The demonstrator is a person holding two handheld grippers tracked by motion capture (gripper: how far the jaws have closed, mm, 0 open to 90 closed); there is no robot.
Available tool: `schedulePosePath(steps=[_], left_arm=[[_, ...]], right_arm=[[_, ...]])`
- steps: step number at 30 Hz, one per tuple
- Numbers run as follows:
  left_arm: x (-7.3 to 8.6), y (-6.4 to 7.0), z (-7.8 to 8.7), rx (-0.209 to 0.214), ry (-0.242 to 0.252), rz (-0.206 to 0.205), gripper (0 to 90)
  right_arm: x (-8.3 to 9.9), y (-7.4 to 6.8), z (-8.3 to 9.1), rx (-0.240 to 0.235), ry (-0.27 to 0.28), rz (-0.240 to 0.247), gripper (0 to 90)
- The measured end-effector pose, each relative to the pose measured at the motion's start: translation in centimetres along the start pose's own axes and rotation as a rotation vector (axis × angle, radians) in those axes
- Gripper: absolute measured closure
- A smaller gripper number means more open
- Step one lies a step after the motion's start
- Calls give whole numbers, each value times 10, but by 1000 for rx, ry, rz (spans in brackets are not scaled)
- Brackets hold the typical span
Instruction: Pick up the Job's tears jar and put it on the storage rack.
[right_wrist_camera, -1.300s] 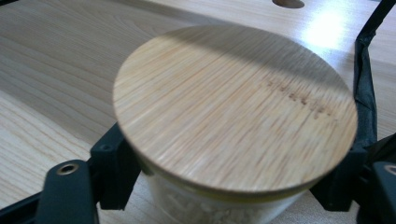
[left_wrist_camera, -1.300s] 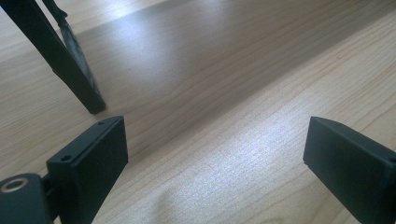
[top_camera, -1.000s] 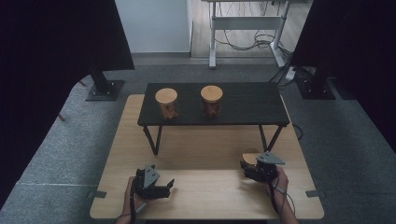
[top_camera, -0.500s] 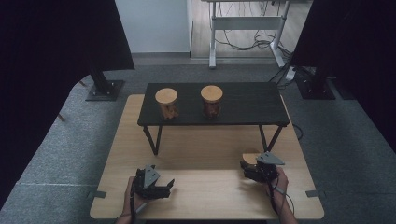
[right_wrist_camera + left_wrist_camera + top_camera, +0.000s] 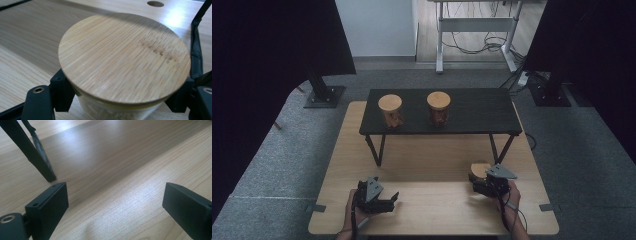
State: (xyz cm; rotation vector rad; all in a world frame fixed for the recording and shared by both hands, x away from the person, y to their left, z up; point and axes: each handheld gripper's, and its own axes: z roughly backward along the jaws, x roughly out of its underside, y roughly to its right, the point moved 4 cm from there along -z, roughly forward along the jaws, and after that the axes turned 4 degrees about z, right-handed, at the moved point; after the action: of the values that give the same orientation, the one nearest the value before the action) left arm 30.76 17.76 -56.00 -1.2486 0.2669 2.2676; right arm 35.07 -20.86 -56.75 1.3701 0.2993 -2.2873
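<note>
Right tongs (image 5: 478, 181) closed around a clear glass jar with a round bamboo lid (image 5: 125, 56), one black jaw pressed against each side of the glass just under the lid rim. Jar standing upright on the light wooden counter (image 5: 432, 155), near its front right, just in front of the right legs of the low black shelf table (image 5: 472, 107). Pale contents visible through the glass in the right gripper view; nature not determinable.

Left tongs (image 5: 388, 202) wide open, holding nothing, low over the counter near the front left. Bare wood grain between the jaws in the left gripper view, with one black leg of the shelf table (image 5: 30, 152) standing just beyond the left jaw.

On top of the shelf table, two further bamboo-lidded glass jars with brown contents: left one (image 5: 390, 111), right one (image 5: 438, 107), standing apart from each other, well apart from both tongs.

Beyond the counter: grey carpet floor, dark curtains on both sides, white desk frame with cables at the rear.
</note>
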Motion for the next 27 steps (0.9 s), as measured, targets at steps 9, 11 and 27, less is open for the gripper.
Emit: schedulePosePath(steps=[9,11,27], left_arm=[[0,0,0,-1,-3,-2,62],[0,0,-1,-3,-4,-4,62],[0,0,0,-7,-5,-12,62]], right_arm=[[-3,4,17,2,31,-13,251],[-3,4,20,0,37,-14,251],[-7,0,31,-3,59,-3,251]])
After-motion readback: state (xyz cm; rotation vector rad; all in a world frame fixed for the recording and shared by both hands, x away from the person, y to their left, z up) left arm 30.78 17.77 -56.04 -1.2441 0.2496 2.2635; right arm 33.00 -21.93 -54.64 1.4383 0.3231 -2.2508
